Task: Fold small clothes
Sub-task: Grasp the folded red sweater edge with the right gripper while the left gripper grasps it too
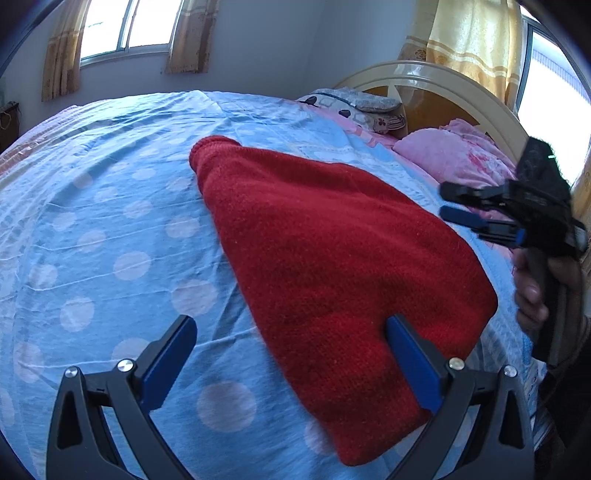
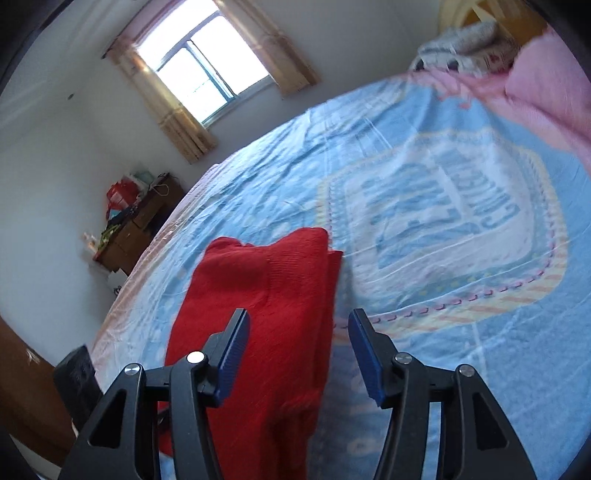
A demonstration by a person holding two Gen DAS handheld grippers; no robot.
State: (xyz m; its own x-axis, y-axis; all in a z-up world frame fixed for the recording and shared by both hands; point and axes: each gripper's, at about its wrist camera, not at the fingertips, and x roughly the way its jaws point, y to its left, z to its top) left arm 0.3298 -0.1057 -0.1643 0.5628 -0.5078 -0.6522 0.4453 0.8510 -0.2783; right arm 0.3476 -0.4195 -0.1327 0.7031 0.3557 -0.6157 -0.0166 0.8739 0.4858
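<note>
The red knitted garment (image 1: 332, 266) lies on the blue spotted bedsheet (image 1: 110, 221), already doubled over into a long narrow shape, its layered edges showing in the right wrist view (image 2: 273, 295). One narrow end points toward the far side of the bed; the wider end lies close to the person.

The left gripper (image 1: 291, 354) hangs just above the near end with its jaws spread wide, nothing pinched; the right-hand blue pad sits over the red knit, while the other is over bare sheet. The right gripper (image 1: 458, 206), held in a hand (image 1: 532, 295) at the edge of the left wrist view, is lifted clear of the garment. Its jaws stand apart and empty, the knit below them in its own view (image 2: 299, 354).

By my reading, one fold is laid and both tools are let go, so the work stands between folds. The next move likely calls for pinching both layers together at one end and carrying them across to the other. The thick knit may slide or spring open if only the top layer is caught.

Beyond lie a pink pillow (image 1: 443, 155), the headboard (image 1: 424, 77) and curtained windows (image 1: 129, 26).
</note>
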